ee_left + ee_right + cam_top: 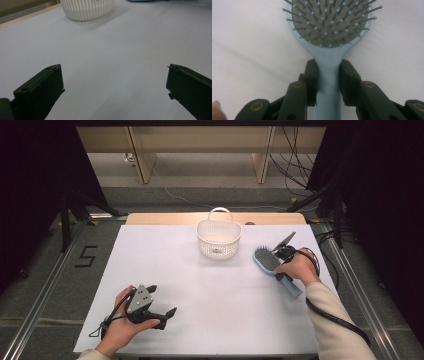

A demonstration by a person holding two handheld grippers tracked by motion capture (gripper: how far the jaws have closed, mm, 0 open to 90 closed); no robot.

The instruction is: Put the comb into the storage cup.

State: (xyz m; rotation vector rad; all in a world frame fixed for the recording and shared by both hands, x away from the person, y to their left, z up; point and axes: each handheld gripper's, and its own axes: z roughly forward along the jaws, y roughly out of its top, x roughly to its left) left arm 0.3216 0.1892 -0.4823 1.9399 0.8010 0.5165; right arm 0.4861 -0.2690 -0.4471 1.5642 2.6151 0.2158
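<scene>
Left gripper (162,312) sits nearest, low on the surface (210,300), well short and left of the basket (218,240). Jaws wide, nothing between them; bare white sheet ahead in the left gripper view.

Right gripper (328,80), right of the basket: jaws clamped on the neck of the brush (329,37), pads pressing both sides just below the head. Brush (274,267) lies bristles up on the surface, just right of the basket, handle toward the person.

Risks, as I judge them:
- Handle is smooth, hard plastic and tapers at the neck; a grip there could let the brush slide or swing as it lifts, the head being the heavier end.
- Brush is long against the basket's mouth; carried flat, it may catch the rim or the hoop handle (220,211) and tip the light basket.

Materials: brush pale blue, oval grey pad, thin pins with ball tips. Basket white plastic, ribbed slotted wall, rounded form. Surface matte white, smooth.
</scene>
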